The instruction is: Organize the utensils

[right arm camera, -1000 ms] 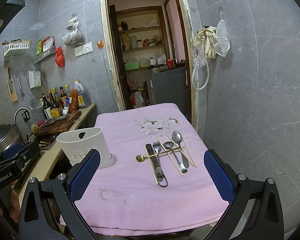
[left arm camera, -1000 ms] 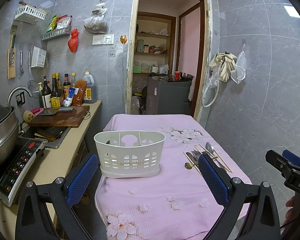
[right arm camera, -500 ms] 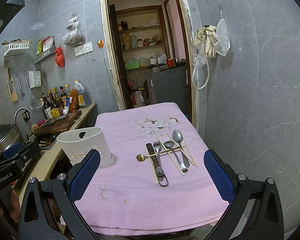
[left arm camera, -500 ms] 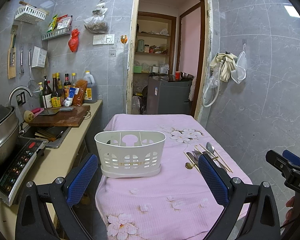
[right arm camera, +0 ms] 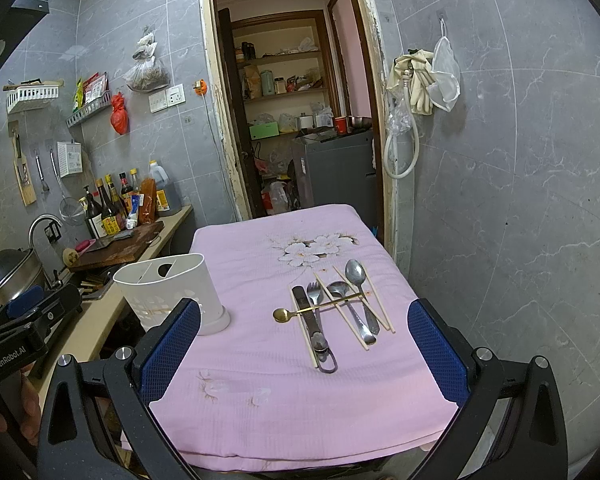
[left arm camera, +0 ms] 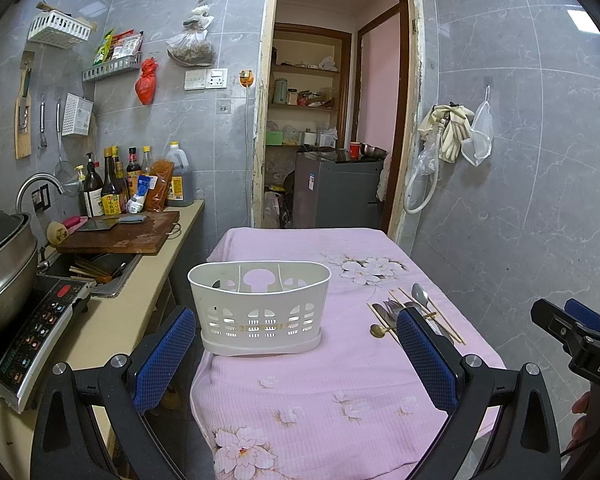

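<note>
The right gripper [right arm camera: 304,348], jaws wide apart and empty, faces the utensils [right arm camera: 336,308], which lie right of the caddy [right arm camera: 172,292], handles toward it. The left gripper [left arm camera: 296,354], likewise apart, faces the caddy; the right is nearer the utensils.

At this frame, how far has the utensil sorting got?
Nothing looks done: the white caddy appears empty. Neither the left gripper nor the right gripper holds anything; both are open, short of the table. Everything remains: gold spoon, fork, two silver spoons, chopsticks and a dark-handled piece lie piled on the pink cloth.
</note>
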`<state>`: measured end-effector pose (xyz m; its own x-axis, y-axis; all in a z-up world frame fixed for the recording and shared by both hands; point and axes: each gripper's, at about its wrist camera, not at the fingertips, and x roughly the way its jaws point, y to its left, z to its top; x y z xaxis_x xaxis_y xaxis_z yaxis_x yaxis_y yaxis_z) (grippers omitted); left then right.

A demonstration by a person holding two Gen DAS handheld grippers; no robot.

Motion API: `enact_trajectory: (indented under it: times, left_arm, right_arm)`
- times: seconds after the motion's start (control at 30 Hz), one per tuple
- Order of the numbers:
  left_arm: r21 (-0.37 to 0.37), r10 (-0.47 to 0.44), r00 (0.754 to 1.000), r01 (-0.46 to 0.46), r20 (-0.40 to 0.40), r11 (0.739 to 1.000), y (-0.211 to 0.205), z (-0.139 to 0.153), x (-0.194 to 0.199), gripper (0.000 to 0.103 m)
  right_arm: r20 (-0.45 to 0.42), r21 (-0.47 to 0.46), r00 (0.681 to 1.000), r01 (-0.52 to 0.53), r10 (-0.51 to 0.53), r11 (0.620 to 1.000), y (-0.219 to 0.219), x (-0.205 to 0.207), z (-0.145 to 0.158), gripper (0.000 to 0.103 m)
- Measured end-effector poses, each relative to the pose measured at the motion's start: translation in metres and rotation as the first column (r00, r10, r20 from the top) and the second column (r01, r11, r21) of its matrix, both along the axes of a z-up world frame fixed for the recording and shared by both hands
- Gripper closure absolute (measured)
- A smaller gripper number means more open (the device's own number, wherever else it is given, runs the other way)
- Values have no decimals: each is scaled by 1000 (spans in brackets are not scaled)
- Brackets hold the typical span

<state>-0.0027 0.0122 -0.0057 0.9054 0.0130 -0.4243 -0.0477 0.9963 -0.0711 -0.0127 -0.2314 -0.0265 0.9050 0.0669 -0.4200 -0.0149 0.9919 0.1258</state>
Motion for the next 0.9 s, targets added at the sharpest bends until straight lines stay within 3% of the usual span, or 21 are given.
enact_trajectory:
  times: [0.27, 0.57, 0.9]
  left_arm:
    - [0, 0, 1000, 0, 0, 1000, 0, 0, 0, 2]
    - [9, 1, 1000, -1, 8, 1000, 0, -4, 1, 2]
    - [13, -11, 999, 11, 36, 1000, -9, 6, 20, 2]
  right_arm:
    - [-1, 0, 1000, 2, -2, 1000, -8, 6, 7, 1]
    - [25, -6, 1000, 7, -6, 1000, 6, -1, -5, 1]
    - [80, 3, 996, 25, -26, 1000, -13, 13, 17, 1]
